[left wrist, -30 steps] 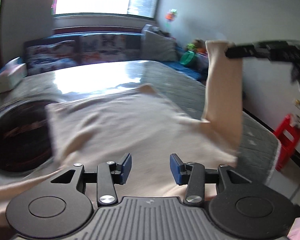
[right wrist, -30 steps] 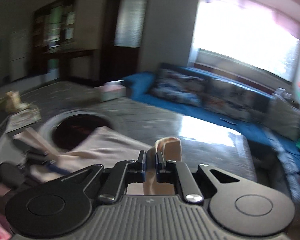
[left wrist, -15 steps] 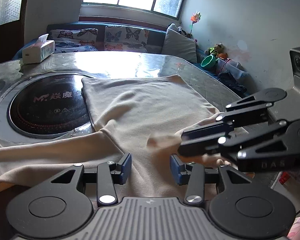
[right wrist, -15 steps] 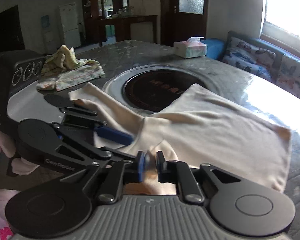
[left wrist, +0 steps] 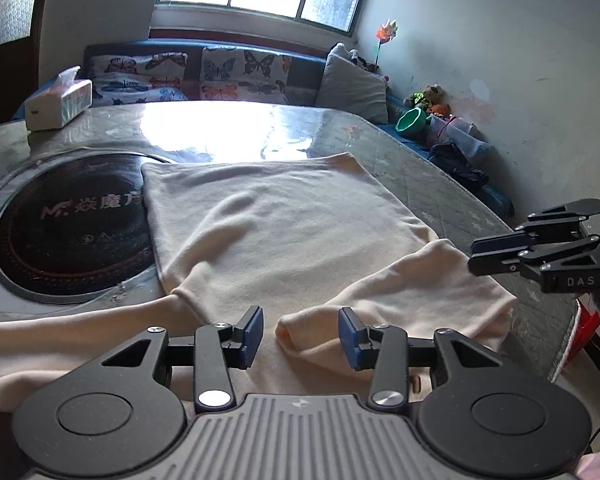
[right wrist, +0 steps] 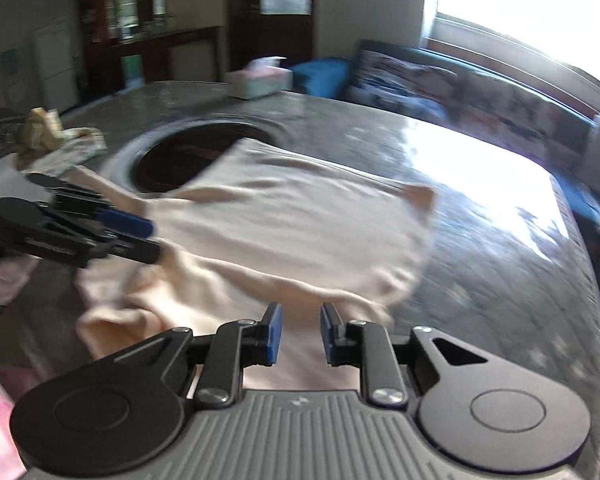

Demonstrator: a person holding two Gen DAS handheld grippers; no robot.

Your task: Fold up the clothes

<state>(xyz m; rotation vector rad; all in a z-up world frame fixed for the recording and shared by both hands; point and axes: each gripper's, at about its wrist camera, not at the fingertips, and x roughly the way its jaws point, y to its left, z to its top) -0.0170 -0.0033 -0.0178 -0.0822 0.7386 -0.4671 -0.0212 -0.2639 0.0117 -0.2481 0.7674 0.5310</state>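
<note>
On the grey quilted table (left wrist: 432,184), as the left wrist camera saw it, the cream top (left wrist: 284,224) lay spread flat, its far edge reaching the rim of the round black cooktop (left wrist: 64,232) set into the surface. That flat spread was what folding needs: a smooth body to lay the sleeves across. One sleeve (left wrist: 400,292) lay folded inward over the body, its cuff end resting just ahead of the left gripper (left wrist: 301,334). That gripper hovered low over the near hem with its blue pads apart and nothing pinched between them, likely poised to take the cuff or the hem next. The other sleeve trailed off to the left along the near edge, not yet folded. The right gripper (left wrist: 474,258) stood at the right, beside the folded sleeve and clear of it.

From the right wrist camera, blurred by motion, the right gripper (right wrist: 300,334) had just been opening; its jaws stood a little apart over the cloth with nothing between the pads, which fits a sleeve let go once laid down. The left gripper (right wrist: 150,236) reached in from the left over the garment's near side. A tissue box (right wrist: 260,80) and a crumpled patterned cloth (right wrist: 56,140) sat well apart from the top, out of the way.
</note>
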